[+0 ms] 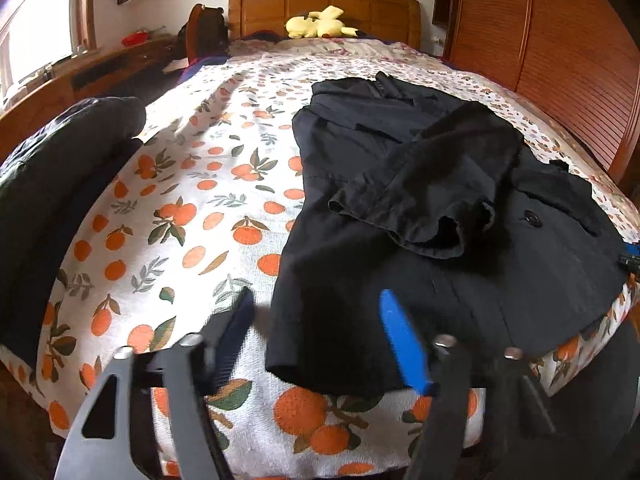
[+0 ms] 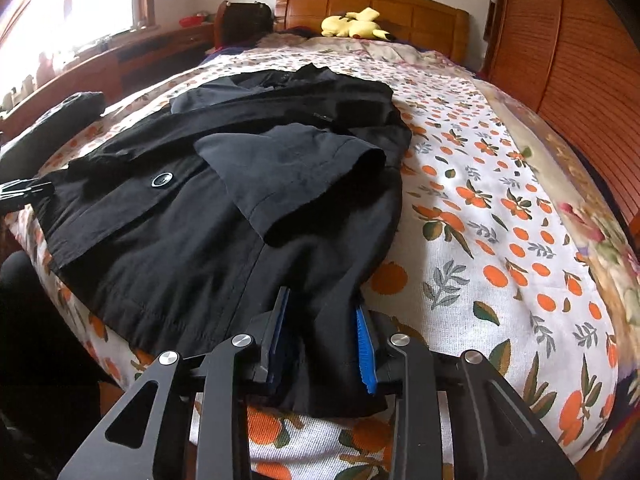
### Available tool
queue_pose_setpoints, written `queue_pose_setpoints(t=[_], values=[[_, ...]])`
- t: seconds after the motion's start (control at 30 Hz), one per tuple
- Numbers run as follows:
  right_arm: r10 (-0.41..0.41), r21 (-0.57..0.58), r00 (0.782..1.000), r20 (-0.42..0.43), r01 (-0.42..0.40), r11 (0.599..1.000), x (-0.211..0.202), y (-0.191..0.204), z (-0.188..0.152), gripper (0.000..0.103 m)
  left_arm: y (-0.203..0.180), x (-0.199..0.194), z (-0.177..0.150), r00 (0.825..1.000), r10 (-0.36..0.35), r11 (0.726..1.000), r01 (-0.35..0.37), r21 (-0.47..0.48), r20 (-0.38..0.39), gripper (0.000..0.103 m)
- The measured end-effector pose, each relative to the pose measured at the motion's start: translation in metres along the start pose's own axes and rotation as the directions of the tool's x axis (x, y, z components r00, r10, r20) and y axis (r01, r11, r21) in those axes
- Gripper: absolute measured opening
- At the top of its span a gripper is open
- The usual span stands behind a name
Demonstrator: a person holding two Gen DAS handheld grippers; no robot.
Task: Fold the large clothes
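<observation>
Black coat (image 2: 192,216) lies flat on your orange-print bedspread (image 1: 192,216), its long axis running from the hem at the near edge toward the headboard (image 1: 324,8), collar at the far end. Both sleeves already look folded across the body, so I judge the lengthwise folds remain. Your left gripper (image 1: 316,328) straddles the hem's left corner, pads not visibly pressing; your right gripper (image 2: 325,340) has hem cloth between its jaws.
</observation>
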State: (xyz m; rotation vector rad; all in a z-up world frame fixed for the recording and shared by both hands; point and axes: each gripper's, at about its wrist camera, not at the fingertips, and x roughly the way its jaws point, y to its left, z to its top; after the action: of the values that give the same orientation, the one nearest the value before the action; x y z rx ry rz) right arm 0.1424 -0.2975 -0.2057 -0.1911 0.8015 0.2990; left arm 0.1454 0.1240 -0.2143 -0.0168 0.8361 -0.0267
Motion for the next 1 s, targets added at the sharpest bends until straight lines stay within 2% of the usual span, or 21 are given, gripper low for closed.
queue_pose_setpoints(t=[0.47, 0.7, 0.93, 1.0], values=[[-0.005, 0.011, 1.000, -0.004, 0.005, 1.000, 0.003, -0.003, -0.005, 0.032, 0.006, -0.002, -0.008, 1.000, 0.021, 1.000, -0.021, -0.002, -0.016, 0.064], [0.001, 0.015, 1.000, 0.000, -0.001, 1.000, 0.004, -0.007, -0.009, 0.036, 0.005, -0.001, -0.009, 0.999, 0.030, 1.000, -0.030, -0.009, -0.013, 0.063], [0.014, 0.034, 1.000, 0.003, -0.014, 0.999, 0.005, -0.009, -0.010, 0.037, 0.004, -0.003, -0.009, 1.000, 0.007, 1.000, -0.007, -0.020, -0.007, 0.044], [0.021, 0.042, 1.000, 0.001, -0.021, 0.999, 0.005, -0.010, -0.010, 0.037, 0.005, -0.004, -0.008, 1.000, -0.007, 1.000, 0.007, -0.028, -0.010, 0.034]])
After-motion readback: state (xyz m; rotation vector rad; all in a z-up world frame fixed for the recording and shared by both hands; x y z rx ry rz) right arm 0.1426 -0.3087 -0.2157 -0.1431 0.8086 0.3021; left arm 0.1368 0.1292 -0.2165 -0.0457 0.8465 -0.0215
